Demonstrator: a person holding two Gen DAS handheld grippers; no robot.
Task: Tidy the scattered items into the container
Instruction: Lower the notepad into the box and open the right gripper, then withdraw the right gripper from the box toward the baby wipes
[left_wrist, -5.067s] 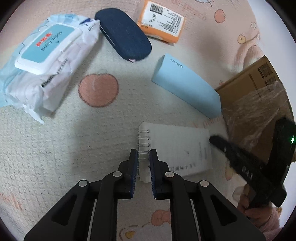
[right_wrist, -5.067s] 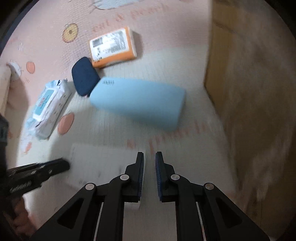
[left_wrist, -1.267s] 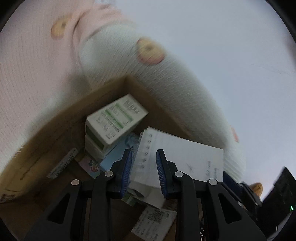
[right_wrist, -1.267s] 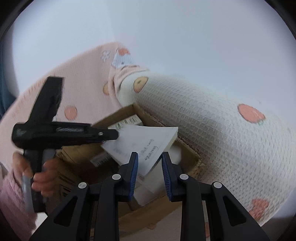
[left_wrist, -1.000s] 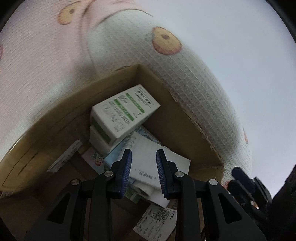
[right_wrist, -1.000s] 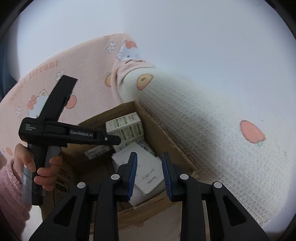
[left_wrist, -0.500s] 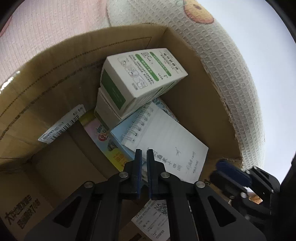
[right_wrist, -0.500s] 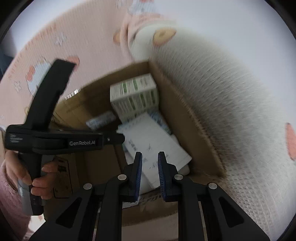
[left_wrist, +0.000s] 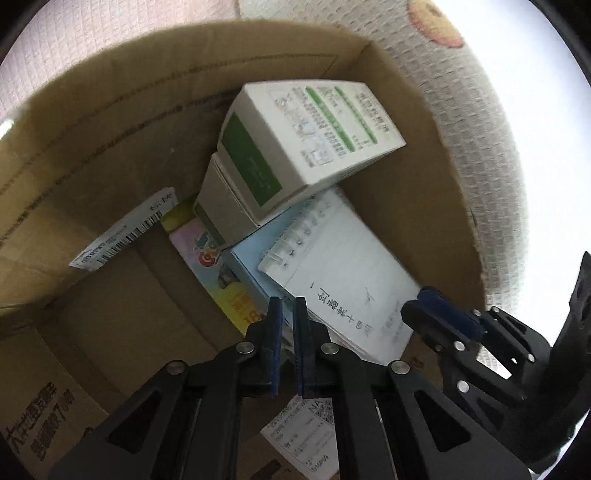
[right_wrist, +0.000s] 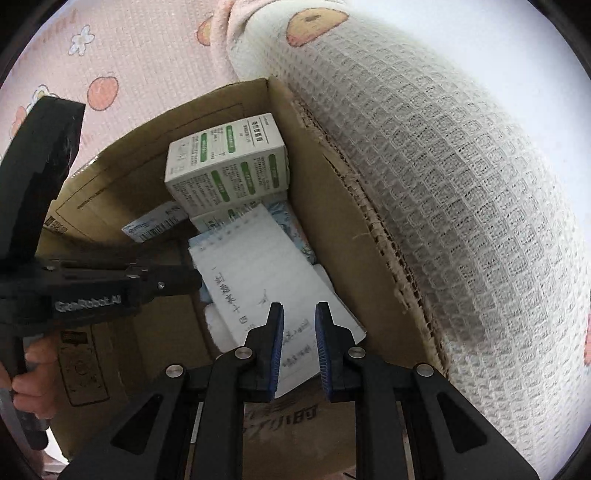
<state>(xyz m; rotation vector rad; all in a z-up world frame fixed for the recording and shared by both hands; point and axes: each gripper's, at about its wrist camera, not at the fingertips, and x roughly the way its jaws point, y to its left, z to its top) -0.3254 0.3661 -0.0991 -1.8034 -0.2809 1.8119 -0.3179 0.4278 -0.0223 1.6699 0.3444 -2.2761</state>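
With the spiral notepad (left_wrist: 343, 280) lying flat in the cardboard box (left_wrist: 110, 122) beside the green medicine carton (left_wrist: 310, 129), I'd lift straight up. Both left gripper (left_wrist: 286, 321) and right gripper (right_wrist: 298, 325) are clenched, empty, clear of box walls.

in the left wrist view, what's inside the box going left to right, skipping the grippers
barcode label → colourful card → green and white carton up top → spiral notebook, all within the cardboard box
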